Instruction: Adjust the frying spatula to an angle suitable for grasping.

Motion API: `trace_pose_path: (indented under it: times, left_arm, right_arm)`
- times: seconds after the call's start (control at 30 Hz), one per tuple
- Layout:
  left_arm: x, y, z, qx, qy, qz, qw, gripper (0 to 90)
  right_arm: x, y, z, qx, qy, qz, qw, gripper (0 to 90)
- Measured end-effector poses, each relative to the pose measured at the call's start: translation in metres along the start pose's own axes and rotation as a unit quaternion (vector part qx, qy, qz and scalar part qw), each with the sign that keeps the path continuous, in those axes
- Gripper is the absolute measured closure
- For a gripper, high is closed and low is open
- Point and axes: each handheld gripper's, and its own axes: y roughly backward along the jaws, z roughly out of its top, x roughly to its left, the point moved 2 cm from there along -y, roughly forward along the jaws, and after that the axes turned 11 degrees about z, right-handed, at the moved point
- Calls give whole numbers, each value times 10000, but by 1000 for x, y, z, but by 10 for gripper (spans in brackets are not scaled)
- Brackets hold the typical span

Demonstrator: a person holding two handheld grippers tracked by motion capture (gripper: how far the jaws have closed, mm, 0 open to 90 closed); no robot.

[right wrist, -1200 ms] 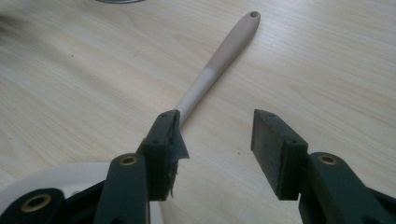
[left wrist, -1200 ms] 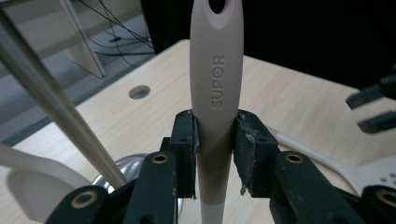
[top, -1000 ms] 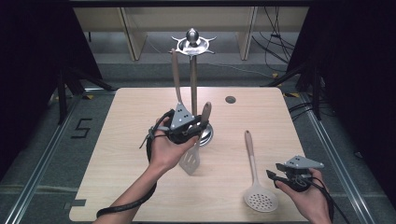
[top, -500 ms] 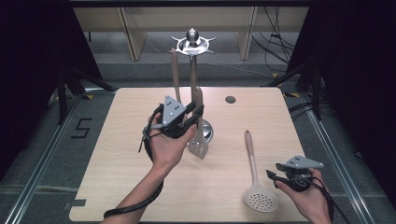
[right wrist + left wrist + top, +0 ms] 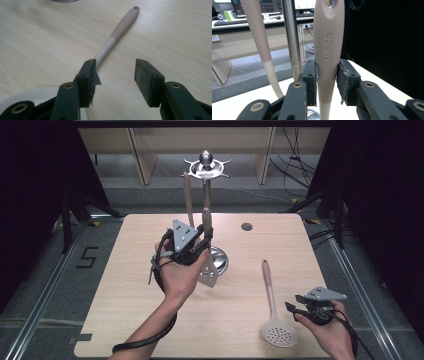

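Gripping a slotted turner (image 5: 208, 251) by its taupe handle, the left gripper (image 5: 200, 242) has both pads pressed on the handle's sides; in the left gripper view the handle (image 5: 327, 50), embossed SUPOR, stands upright between the fingers (image 5: 310, 80) and runs up past their tips, hanging hole at top. Jaws partly closed, clamped on it. Turner's metal blade hangs below the fingers, just in front of the round base of the utensil stand (image 5: 206, 167). Stand's steel pole (image 5: 291, 37) rises just beyond the fingertips, slightly left of the held handle in that view. Another taupe-handled utensil (image 5: 188, 195) hangs from the stand, further left of the pole, apart from the fingers.

Right gripper (image 5: 295, 307) sits low near the table's (image 5: 125, 295) front right part, jaws wide apart, nothing between them. A skimmer (image 5: 272, 305) lies flat on the table just beside it: its handle (image 5: 117, 32) stretches away ahead of the fingertips, passing close by the left finger (image 5: 86, 75) in the right gripper view, white head under that finger's base. Contact with the finger: cannot tell.
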Motion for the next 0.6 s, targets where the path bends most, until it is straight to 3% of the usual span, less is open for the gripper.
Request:
trace_pose_path:
  times: [0.03, 0.1, 0.13, 0.17, 0.2, 0.23, 0.33, 0.4, 0.47, 0.5, 0.6]
  left_arm:
    - [-1, 0, 0, 29, 80, -20, 10000, 696]
    - [1, 1, 3, -22, -13, 33, 10000, 696]
    - [0, 2, 3, 2, 75, 15, 10000, 696]
    - [0, 2, 4, 4, 75, 29, 10000, 696]
    - [2, 2, 6, -45, -19, 67, 10000, 696]
    - [2, 2, 7, -65, -11, 73, 10000, 696]
    - [2, 3, 11, -95, -13, 95, 9999, 696]
    - [1, 4, 12, -104, -17, 95, 9999, 696]
    - [1, 5, 13, -90, -19, 83, 9999, 696]
    - [1, 5, 13, -82, -13, 78, 9999, 696]
    - [2, 6, 14, -72, -28, 95, 9999, 696]
  right_arm:
    - [-2, 0, -1, -30, 116, -18, 9999, 523]
    - [2, 1, -1, 35, -184, 29, 9998, 523]
    - [0, -1, -2, -76, -104, 7, 9999, 522]
    - [0, 0, -2, -6, -172, 12, 9999, 522]
    - [-5, 0, -3, -29, 160, -22, 9999, 523]
    - [-3, -2, -4, -104, -4, 21, 9999, 523]
    - [-5, 0, -4, -87, 15, -37, 10000, 522]
    - [-3, 0, -4, -96, -194, -14, 9998, 522]
    - [-1, 0, -4, -56, -253, 38, 9997, 522]
    - [-4, 2, -4, -44, -61, 0, 10000, 522]
    - [-4, 0, -3, -125, 78, -23, 9999, 522]
